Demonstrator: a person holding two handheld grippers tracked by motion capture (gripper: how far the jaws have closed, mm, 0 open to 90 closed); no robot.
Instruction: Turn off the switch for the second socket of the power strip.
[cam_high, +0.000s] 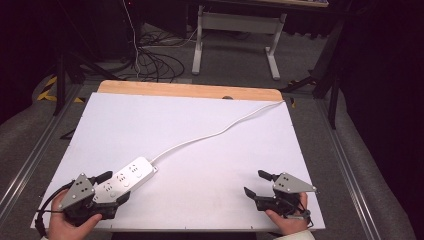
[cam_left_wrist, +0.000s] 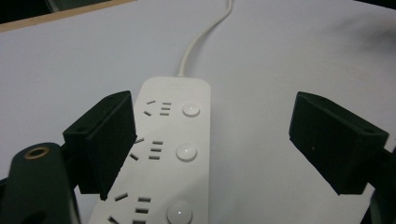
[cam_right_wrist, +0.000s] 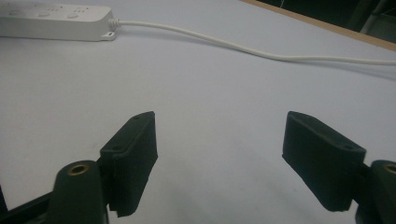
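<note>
Fingers (cam_left_wrist: 112, 140) spread over white table (cam_high: 200, 120)

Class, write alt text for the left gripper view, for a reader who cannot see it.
A white power strip lies on a white table between the open black jaws of the left gripper, nearer the left-hand jaw. Three socket groups with round buttons show, and its white cord runs away toward the far edge.

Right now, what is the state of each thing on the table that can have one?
Power strip: lying flat, sockets up, all visible sockets free, between the left claw's jaws but not clamped.
Power strip cord: attached, running slack across the table to its far right corner.
Left claw: open around the strip's near end.
Right claw: open, holding nothing, above bare table.
</note>
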